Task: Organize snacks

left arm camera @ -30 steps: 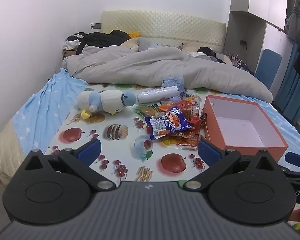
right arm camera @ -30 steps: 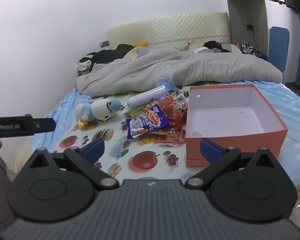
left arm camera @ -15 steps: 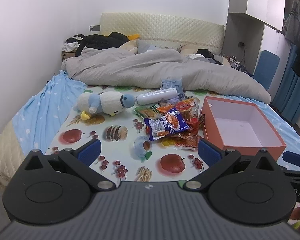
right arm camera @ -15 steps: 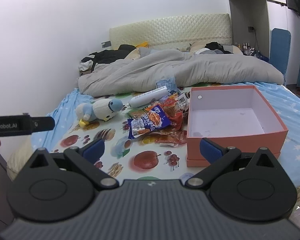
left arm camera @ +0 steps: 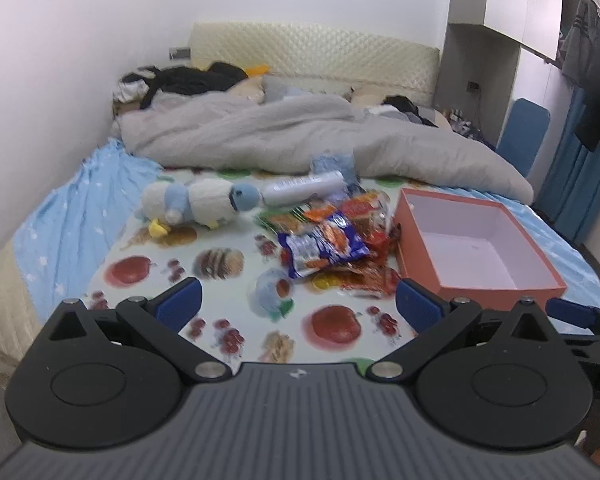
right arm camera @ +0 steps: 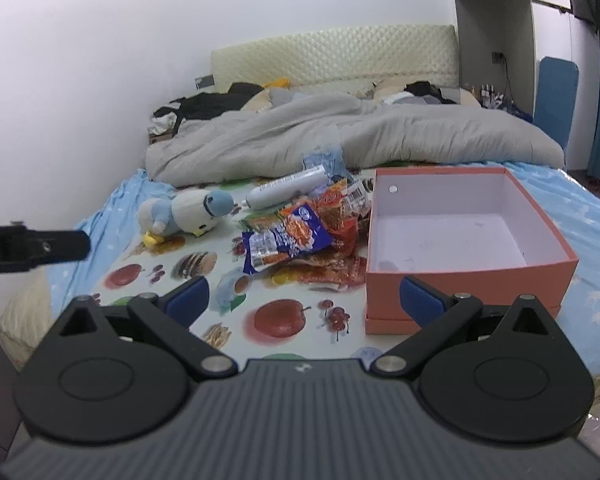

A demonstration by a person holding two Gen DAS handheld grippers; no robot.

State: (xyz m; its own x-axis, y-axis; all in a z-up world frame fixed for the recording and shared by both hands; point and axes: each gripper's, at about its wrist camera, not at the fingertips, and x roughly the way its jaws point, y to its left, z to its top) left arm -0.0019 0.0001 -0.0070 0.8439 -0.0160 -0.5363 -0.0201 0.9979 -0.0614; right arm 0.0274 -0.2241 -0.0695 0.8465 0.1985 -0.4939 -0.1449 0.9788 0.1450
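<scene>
A pile of snack packets (left arm camera: 332, 236) lies on the fruit-print sheet (left arm camera: 220, 280) in the middle of the bed, a blue packet (right arm camera: 288, 240) on top. An open, empty orange box (left arm camera: 472, 244) with a white inside stands right of the pile, also in the right wrist view (right arm camera: 464, 232). A white tube (left arm camera: 304, 192) lies behind the pile. My left gripper (left arm camera: 296, 304) is open and empty, short of the pile. My right gripper (right arm camera: 304, 294) is open and empty, before the box's front corner.
A plush penguin (left arm camera: 196, 202) lies left of the snacks. A grey duvet (left arm camera: 300, 140) is bunched across the far half of the bed. The left gripper's body (right arm camera: 32, 248) shows at the left edge of the right wrist view. A wall runs along the left.
Both grippers have shifted slightly toward the bed; the snacks and box look a little nearer. Both stay open and empty. Nothing on the bed has moved.
</scene>
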